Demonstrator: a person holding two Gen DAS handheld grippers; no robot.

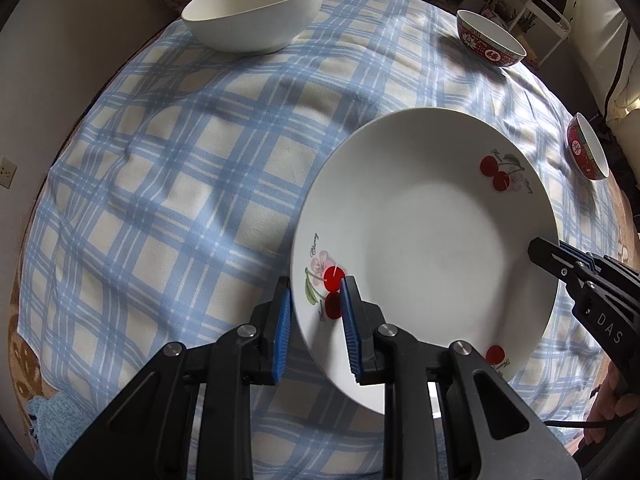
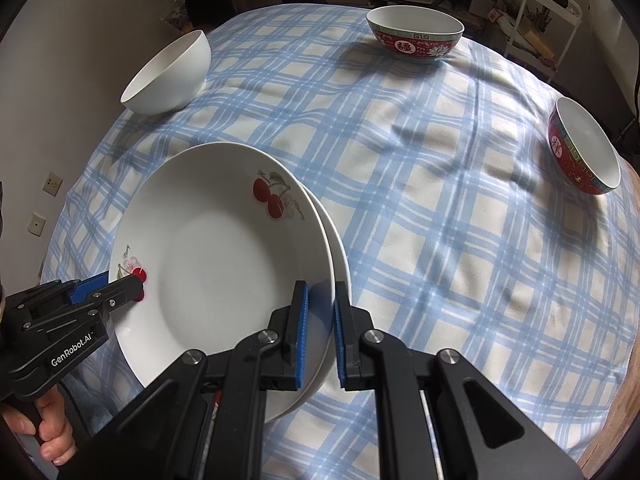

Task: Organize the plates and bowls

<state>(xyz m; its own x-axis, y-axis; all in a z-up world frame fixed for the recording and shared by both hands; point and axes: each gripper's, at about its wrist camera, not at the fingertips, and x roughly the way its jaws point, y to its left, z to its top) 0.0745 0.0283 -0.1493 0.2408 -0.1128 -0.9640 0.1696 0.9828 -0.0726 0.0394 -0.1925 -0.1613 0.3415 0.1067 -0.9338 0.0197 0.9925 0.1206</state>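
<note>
I hold the cherry plate [image 2: 224, 248] by opposite rims, my right gripper [image 2: 320, 336] with narrow fingers pinching its right edge and my left gripper [image 1: 314, 328] clamped on the left edge, near the worktop's [image 2: 440, 220] front edge. I should lower it level so it nests squarely. Only the right view shows a second plate [image 2: 340, 256] beneath

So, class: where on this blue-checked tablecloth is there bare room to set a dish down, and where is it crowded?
Free: the wide middle of the blue-checked tablecloth, bordered by the plain white bowl, the two red patterned bowls and the stacked cherry-print white plates. Crowded: the near side, where the left gripper and right gripper clamp those plates' rims.
</note>
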